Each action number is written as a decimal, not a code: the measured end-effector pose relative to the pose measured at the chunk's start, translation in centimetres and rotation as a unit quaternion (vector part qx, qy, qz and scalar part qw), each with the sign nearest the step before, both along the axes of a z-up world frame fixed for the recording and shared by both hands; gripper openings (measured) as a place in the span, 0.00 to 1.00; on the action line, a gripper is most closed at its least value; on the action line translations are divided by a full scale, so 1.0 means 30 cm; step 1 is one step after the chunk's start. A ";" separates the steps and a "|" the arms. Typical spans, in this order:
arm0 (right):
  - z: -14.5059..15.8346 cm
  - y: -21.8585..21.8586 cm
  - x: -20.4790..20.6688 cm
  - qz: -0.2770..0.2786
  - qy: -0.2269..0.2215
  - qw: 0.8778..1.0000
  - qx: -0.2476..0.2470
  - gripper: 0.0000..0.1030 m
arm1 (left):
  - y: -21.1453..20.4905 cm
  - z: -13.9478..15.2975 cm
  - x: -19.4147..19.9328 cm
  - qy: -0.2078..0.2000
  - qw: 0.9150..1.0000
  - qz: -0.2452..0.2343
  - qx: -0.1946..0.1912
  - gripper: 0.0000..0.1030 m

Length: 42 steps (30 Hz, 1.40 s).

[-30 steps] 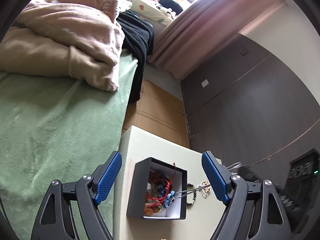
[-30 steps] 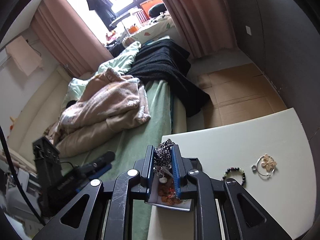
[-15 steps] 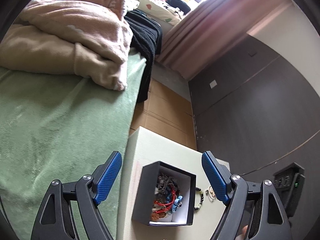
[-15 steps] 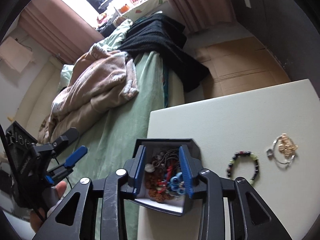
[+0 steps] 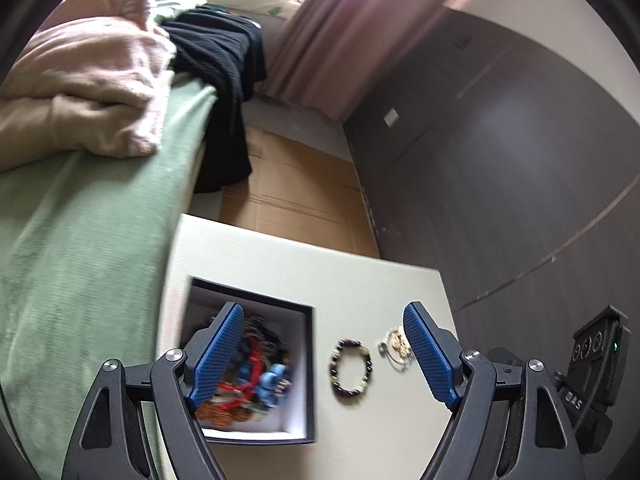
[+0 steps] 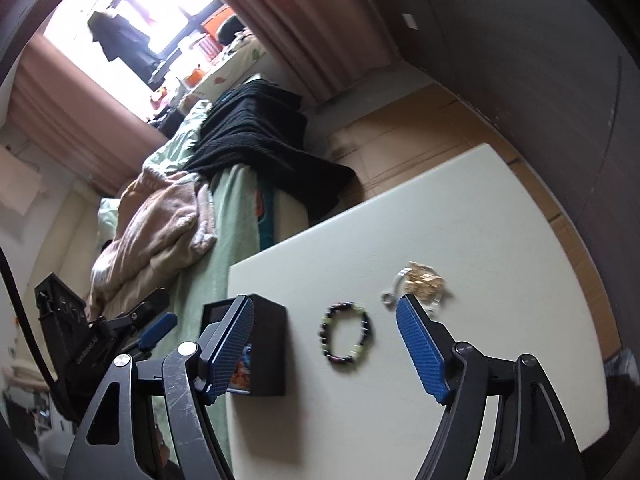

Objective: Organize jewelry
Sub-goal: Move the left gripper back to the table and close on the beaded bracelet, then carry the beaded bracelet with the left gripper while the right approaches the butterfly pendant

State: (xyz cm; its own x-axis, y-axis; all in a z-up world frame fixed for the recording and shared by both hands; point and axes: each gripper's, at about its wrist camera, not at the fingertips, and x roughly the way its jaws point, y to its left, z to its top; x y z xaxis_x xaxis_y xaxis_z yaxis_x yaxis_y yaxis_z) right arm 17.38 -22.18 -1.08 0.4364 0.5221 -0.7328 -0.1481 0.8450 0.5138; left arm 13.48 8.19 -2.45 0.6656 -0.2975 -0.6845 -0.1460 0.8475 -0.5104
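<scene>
Green bed (image 5: 80, 240) fills left of the left view; pale table (image 6: 460, 240) lower centre. Black box (image 5: 298, 368) at the table's left edge, heaped with tangled jewelry (image 5: 256, 372). Both tongs wide open, empty: left gripper (image 5: 323, 354), right gripper (image 6: 325, 347). Bead bracelet (image 6: 347, 337) lies between the blue pads, apart from the box. Gold piece (image 6: 420, 282) just right of it.

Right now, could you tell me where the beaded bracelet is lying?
The beaded bracelet lies flat on the white tabletop, between the black jewelry box and the gold pendant piece, in both wrist views.
</scene>
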 end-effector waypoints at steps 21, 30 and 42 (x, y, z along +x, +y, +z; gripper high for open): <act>-0.108 -0.276 0.067 -0.054 0.055 0.997 -0.022 0.72 | -0.431 -0.192 0.088 0.071 0.982 -0.121 0.130 0.44; -0.143 -0.287 0.084 -0.061 0.066 0.995 -0.043 0.72 | -0.501 -0.299 0.120 0.105 0.970 -0.136 0.171 0.36; -0.147 -0.270 0.083 -0.038 0.064 0.995 -0.070 0.72 | -0.495 -0.318 0.129 0.109 0.965 -0.129 0.202 0.07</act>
State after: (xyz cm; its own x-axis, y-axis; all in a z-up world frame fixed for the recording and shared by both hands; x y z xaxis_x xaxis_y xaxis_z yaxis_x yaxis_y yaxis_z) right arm 19.87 -30.27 -5.49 0.3688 0.3796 -0.8485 -0.0212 0.9160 0.4006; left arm 17.34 -6.67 -12.00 0.4324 -0.1141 -0.8944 0.0310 0.9933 -0.1117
